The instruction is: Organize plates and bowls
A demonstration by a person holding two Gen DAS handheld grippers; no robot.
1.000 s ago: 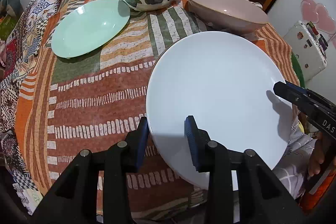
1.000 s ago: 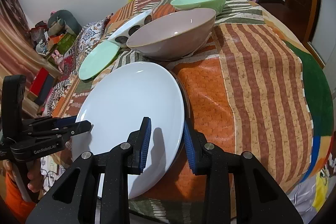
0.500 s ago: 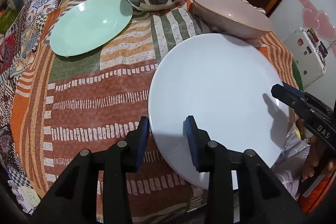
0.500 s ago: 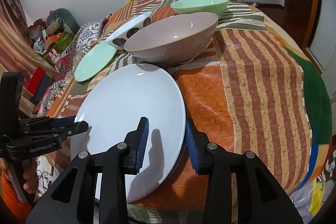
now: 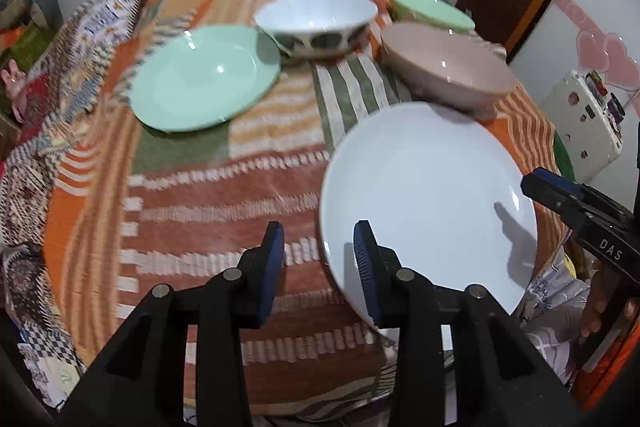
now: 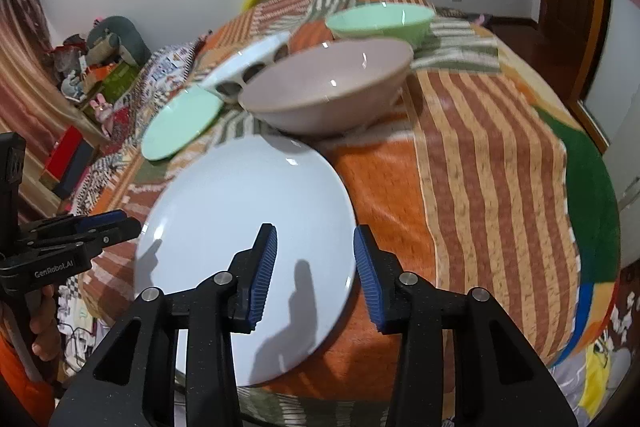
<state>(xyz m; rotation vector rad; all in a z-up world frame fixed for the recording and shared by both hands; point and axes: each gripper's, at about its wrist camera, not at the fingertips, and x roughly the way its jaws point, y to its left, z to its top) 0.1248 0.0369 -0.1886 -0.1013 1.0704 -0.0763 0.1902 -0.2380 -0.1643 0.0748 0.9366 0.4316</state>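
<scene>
White and glossy, the big plate [image 6: 248,243] lay on the patchwork cloth [image 6: 492,187] at the near edge of the table, its rim running between the blue pads of the right gripper [image 6: 315,269]. Those jaws had just been opening, and the pads stood clear of the rim on both sides, so the plate was let go. The left gripper [image 5: 319,263] hung off the plate's opposite side, jaws part open and gripping nothing; its right pad stood over the plate's rim and its left pad over bare cloth. Just beyond the plate from both grippers sat the pinkish-brown bowl [image 5: 448,67], with the mint green bowl [image 6: 380,21] behind it. Ahead and left of the left gripper rested the mint green plate [image 5: 204,77], and the white bowl with dark spots [image 5: 316,23] beside it.
</scene>
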